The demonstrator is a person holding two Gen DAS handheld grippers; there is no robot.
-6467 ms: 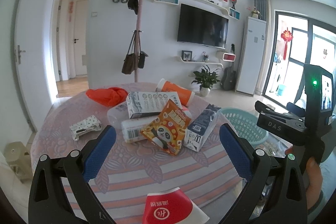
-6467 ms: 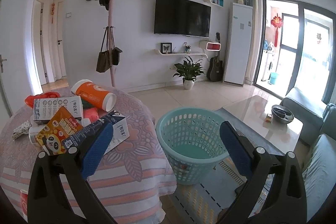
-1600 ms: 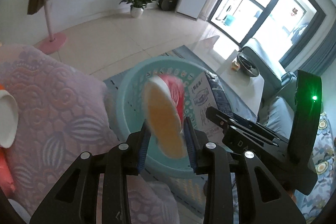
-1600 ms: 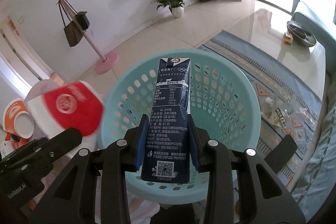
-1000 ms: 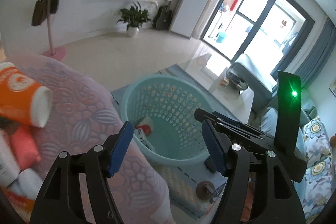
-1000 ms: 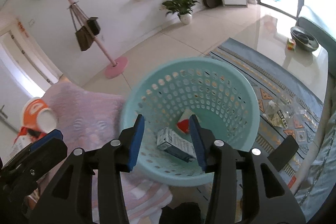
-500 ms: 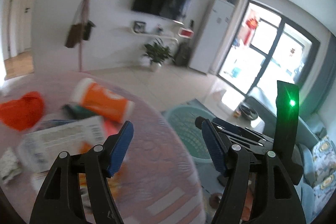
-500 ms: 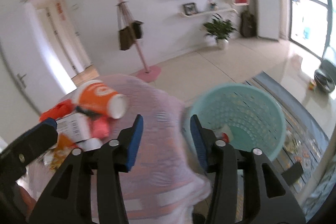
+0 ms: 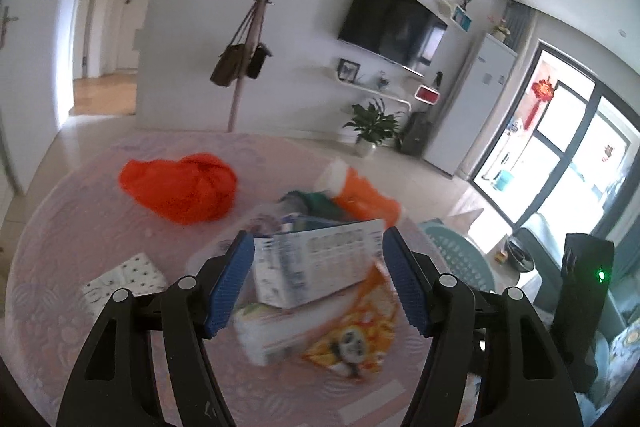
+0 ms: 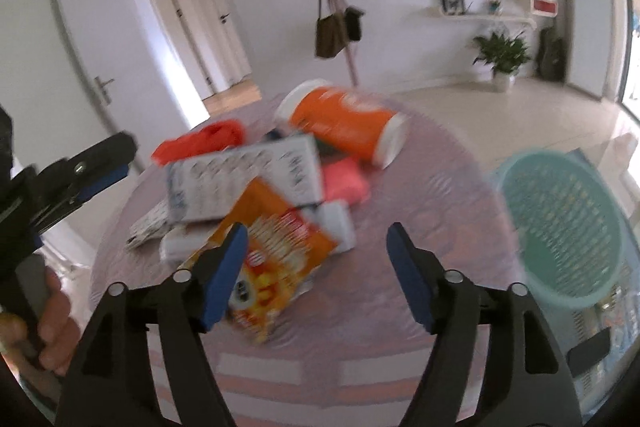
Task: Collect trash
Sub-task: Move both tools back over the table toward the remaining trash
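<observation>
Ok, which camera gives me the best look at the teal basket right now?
Right wrist: the teal basket shows nearly whole beside the table, though blurred. Left wrist catches only part of its rim behind that gripper's finger.

No legible text on any blurred packaging or wall hanging.

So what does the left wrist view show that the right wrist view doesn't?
Only the left wrist view shows the whole red bag, the right gripper's body with its green light and the glass doors. Only the right shows the pink pack, the full basket and the hand. Both show the box, orange cup and snack bag.
</observation>
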